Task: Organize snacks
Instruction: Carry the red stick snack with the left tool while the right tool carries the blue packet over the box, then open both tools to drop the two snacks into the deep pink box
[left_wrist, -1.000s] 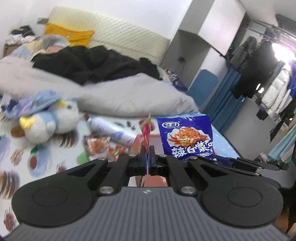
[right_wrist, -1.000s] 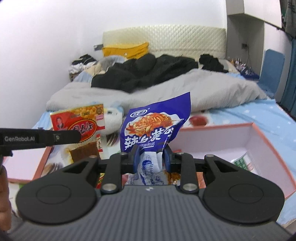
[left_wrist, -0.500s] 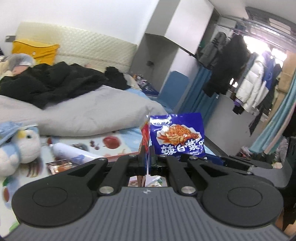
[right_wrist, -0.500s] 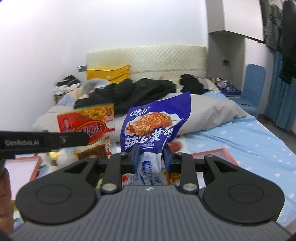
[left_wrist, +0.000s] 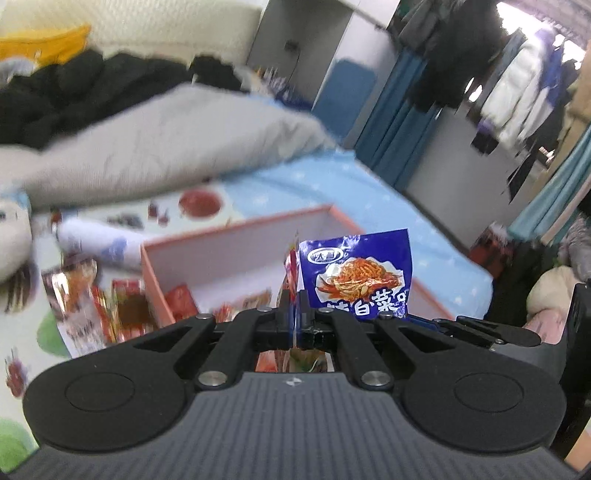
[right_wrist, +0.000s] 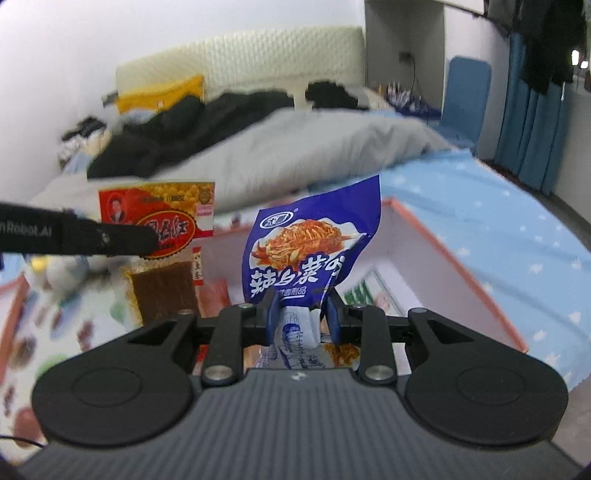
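The risk here is a packet slipping or landing outside the pink box (right_wrist: 461, 273) — each is pinched only by a thin edge. The right gripper (right_wrist: 301, 314) clamps the blue noodle packet (right_wrist: 314, 243) upright above the box; the left gripper (left_wrist: 293, 310), level beside it, grips the red snack packet (right_wrist: 159, 218) edge-on.

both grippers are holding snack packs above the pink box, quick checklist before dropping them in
1. Right gripper shut on the blue snack pack: ok.
2. Left gripper shut on the red snack pack, seen edge-on in its own view: ok.
3. Pink box open, no lid over it: ok.
4. Free floor space in the box beside the packs already inside: ok.
5. Both packs fully over the box opening: cannot tell.
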